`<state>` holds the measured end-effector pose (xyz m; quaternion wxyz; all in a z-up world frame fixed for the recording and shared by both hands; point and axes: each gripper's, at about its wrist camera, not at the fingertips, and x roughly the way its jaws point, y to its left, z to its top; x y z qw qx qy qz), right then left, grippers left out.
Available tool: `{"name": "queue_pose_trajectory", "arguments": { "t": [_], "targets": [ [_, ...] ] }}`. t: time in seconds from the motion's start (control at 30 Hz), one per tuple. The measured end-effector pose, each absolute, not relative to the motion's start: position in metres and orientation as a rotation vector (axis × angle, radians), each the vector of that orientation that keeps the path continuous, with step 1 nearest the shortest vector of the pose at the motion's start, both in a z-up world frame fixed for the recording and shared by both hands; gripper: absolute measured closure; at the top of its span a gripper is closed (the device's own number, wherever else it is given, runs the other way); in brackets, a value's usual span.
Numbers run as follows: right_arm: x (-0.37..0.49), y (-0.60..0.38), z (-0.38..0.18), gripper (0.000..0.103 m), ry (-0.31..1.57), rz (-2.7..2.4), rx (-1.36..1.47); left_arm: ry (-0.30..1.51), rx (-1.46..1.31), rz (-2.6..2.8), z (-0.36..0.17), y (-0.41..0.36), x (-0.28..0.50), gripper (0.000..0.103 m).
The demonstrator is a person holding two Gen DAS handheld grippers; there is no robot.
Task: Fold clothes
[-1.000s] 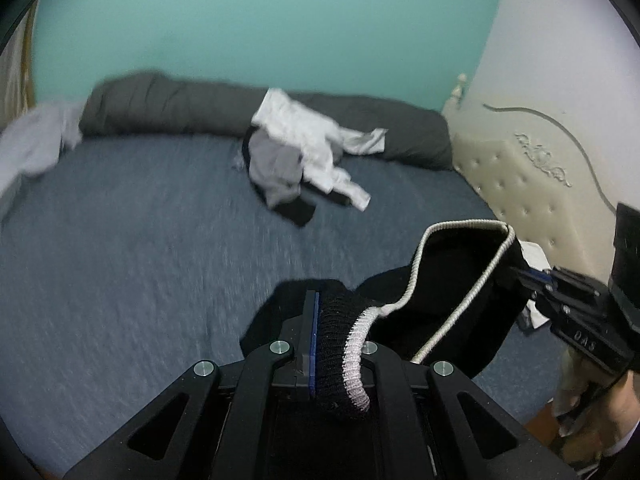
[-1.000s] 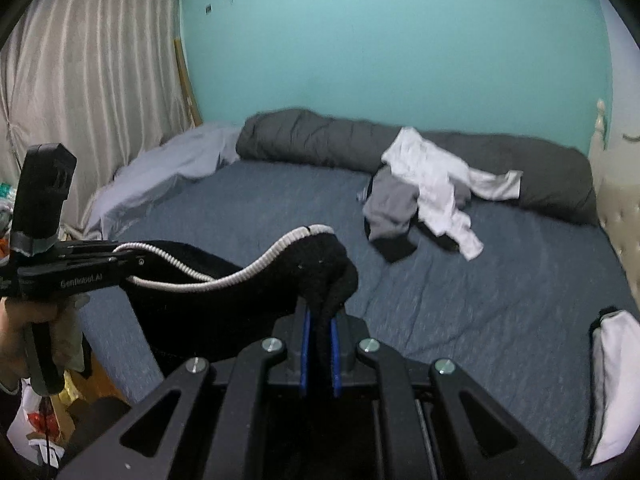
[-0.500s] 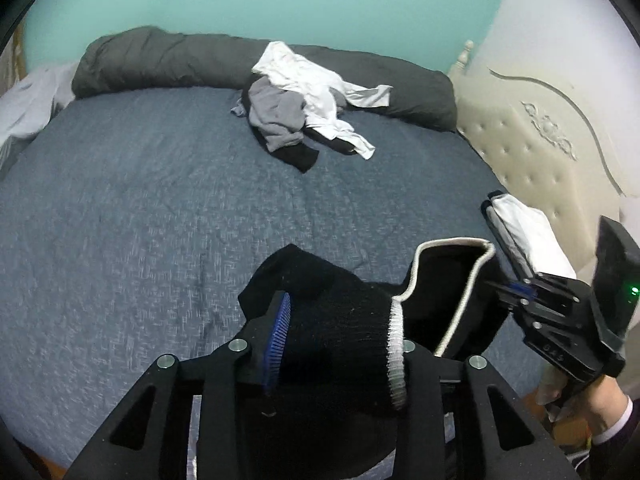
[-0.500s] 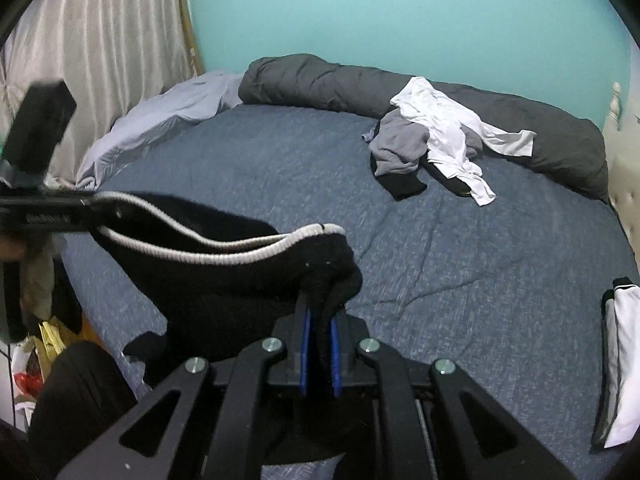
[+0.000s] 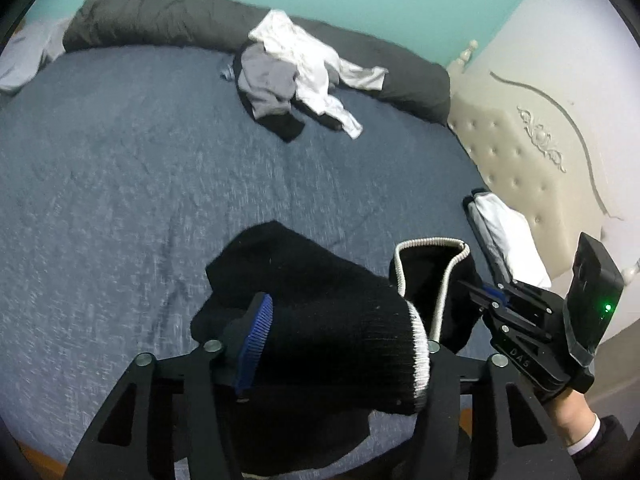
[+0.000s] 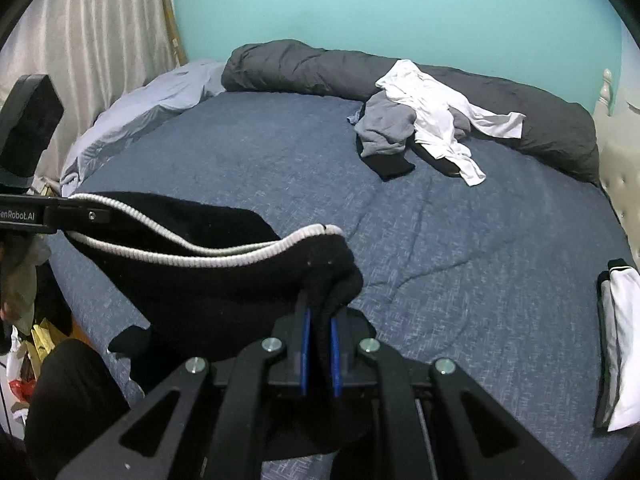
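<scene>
- My left tongs have their fingers spread wide apart, and the black knit garment with white ribbed trim lies draped over them; one blue pad shows bare at 9 o'clock of the cloth, the other finger is hidden under it.
- My right tongs are pressed together on a bunched fold of that same black knit garment, their blue pads close on either side of the cloth.
- The garment hangs between the two tools at the near edge of the bed, its white-edged opening stretched toward 9 o'clock in the right wrist view.
- In the left wrist view my right tool sits at 4 o'clock, held by my hand.
- A heap of grey, white and black clothes lies at 12 o'clock against a rolled dark duvet.
- A folded white piece rests at 3 o'clock in the right wrist view, near the cream headboard.
</scene>
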<state>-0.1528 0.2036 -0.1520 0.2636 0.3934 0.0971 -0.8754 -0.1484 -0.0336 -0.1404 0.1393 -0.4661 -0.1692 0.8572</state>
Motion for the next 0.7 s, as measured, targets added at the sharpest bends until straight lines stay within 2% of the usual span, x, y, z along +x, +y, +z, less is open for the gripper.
{"name": "queue_pose_trajectory", "arguments": {
  "t": [0.23, 0.5, 0.6, 0.7],
  "targets": [
    [-0.145, 0.194, -0.162, 0.095, 0.250, -2.288, 1.059, -0.378, -1.374, 2.468, -0.157, -0.013, -0.157, 0.046],
    [-0.148, 0.202, -0.175, 0.095, 0.250, -2.308, 1.120, -0.351, -1.365, 2.340, -0.157, 0.002, -0.156, 0.046],
    [-0.149, 0.208, -0.180, 0.095, 0.235, -2.325, 1.143, -0.290, -1.384, 2.365, -0.156, 0.002, -0.155, 0.039],
    [-0.150, 0.211, -0.182, 0.095, 0.227, -2.335, 1.154, -0.239, -1.392, 2.351, -0.156, 0.003, -0.153, 0.038]
  ]
}}
